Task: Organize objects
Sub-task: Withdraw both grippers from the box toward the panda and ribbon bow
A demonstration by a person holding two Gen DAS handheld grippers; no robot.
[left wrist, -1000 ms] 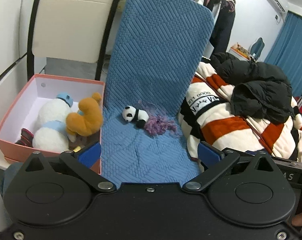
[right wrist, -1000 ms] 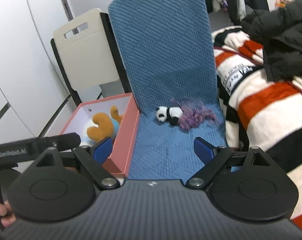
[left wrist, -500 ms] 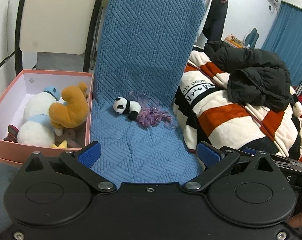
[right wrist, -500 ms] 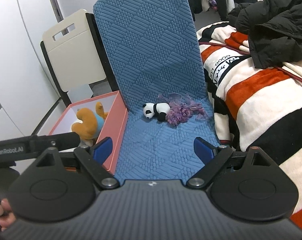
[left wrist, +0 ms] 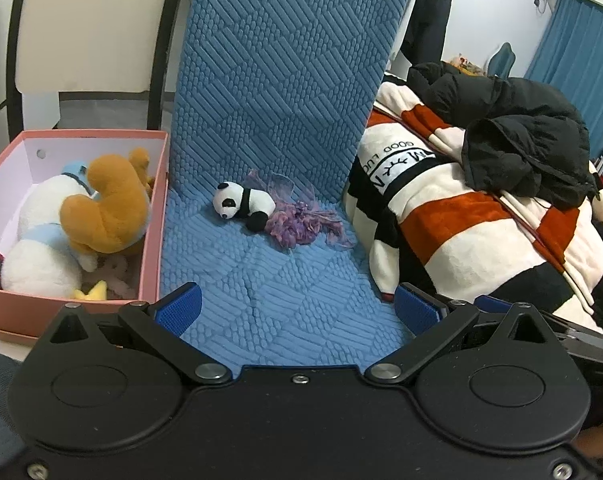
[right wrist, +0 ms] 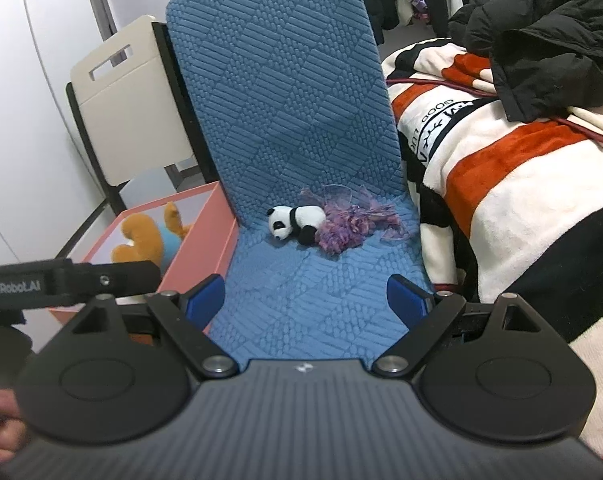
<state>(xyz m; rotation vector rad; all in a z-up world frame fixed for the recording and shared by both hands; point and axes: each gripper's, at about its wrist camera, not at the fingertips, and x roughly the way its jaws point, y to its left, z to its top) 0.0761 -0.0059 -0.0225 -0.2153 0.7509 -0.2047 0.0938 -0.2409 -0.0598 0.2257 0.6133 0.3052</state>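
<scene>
Your left gripper [left wrist: 297, 310] and right gripper [right wrist: 305, 300] both hung spread and empty, the panda plush [left wrist: 243, 206] lying crosswise at twelve o'clock, a touch toward eleven from either.

Bare blue seat [left wrist: 285, 300] lies open toward the panda [left wrist: 241, 205], flanked by pink box [left wrist: 153, 240] and blanket [left wrist: 461, 240].

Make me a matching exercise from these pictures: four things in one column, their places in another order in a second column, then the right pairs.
Things:
1. panda plush
2. orange plush
3. black jacket
4. purple tuft

Places:
A. on top of the striped blanket
B. inside the pink box
C. on the blue seat, nearer the box
D. on the blue seat, touching the panda, nearer the blanket

Pairs: 1-C, 2-B, 3-A, 4-D
</scene>
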